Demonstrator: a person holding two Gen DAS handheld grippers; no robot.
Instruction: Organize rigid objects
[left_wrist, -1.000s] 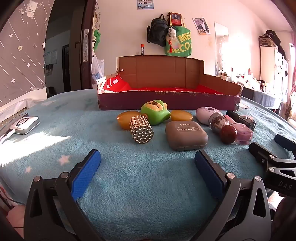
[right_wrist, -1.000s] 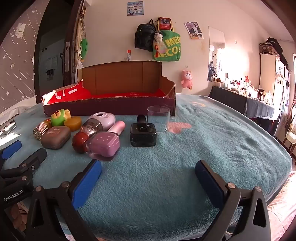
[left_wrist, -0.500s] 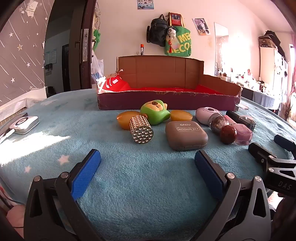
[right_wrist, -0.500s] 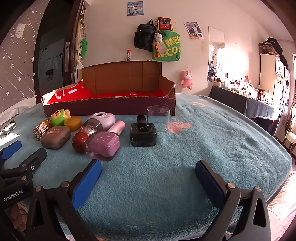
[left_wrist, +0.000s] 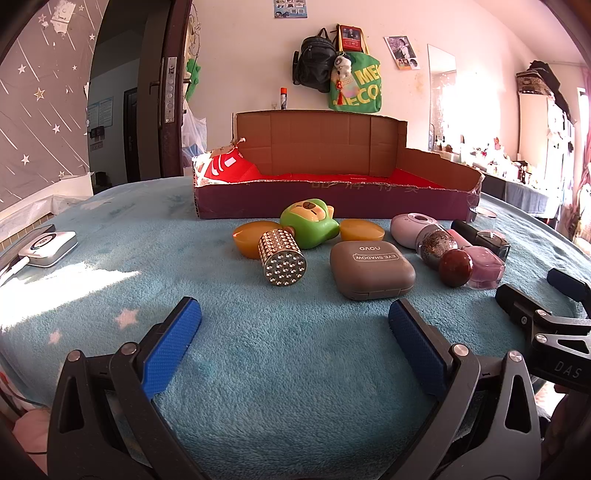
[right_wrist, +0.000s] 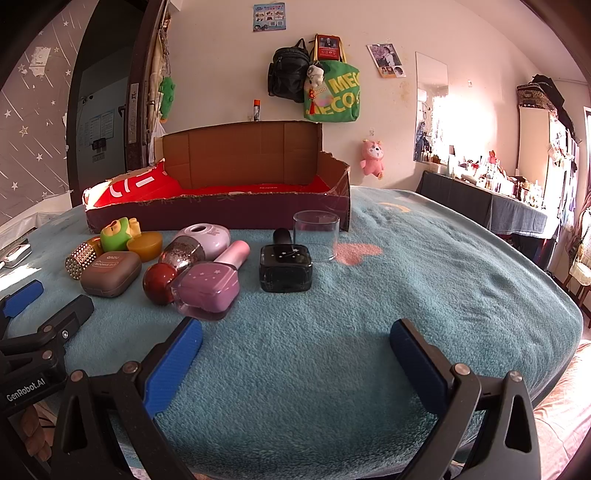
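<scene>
Teal blanket (left_wrist: 295, 362) w/ white stars; green toy (left_wrist: 308, 223).

The right gripper (right_wrist: 295, 350) hung wide open over the teal fleece blanket (right_wrist: 424, 273) — a purple square nail-polish bottle (right_wrist: 207, 286) lay near its left finger.

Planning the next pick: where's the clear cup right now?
In the right wrist view, the cup stands upright by the box's right front corner, just behind the black bottle.

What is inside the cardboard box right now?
The box shows a red lining along its floor and left end, and no objects are visible inside. Its front wall hides the near strip of the floor, so something low there could go unseen.
</scene>
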